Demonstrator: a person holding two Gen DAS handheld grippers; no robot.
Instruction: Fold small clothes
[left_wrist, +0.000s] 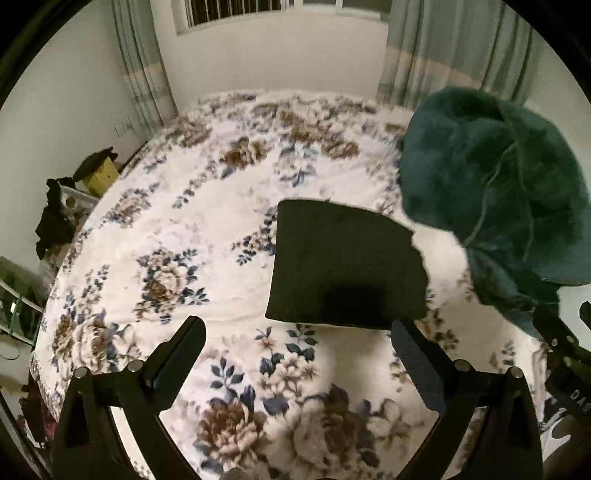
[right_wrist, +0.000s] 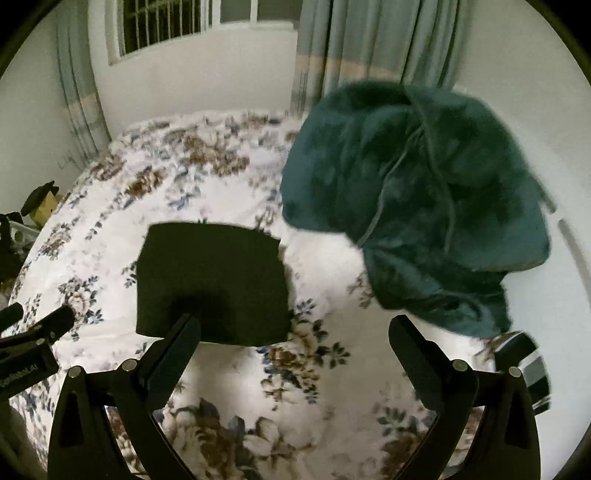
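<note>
On the bed (left_wrist: 184, 221) ahead of me, the folded cloth (left_wrist: 343, 266) lies centrally, with the crumpled garment (left_wrist: 491, 192) just right and behind it.

Floral bedspread (left_wrist: 192, 229); white wall (left_wrist: 74, 92); barred window (left_wrist: 236, 13); pale curtains (left_wrist: 443, 48).

Dim, yellowish indoor light; strong fisheye bending with dark corners, and motion blur throughout.
</note>
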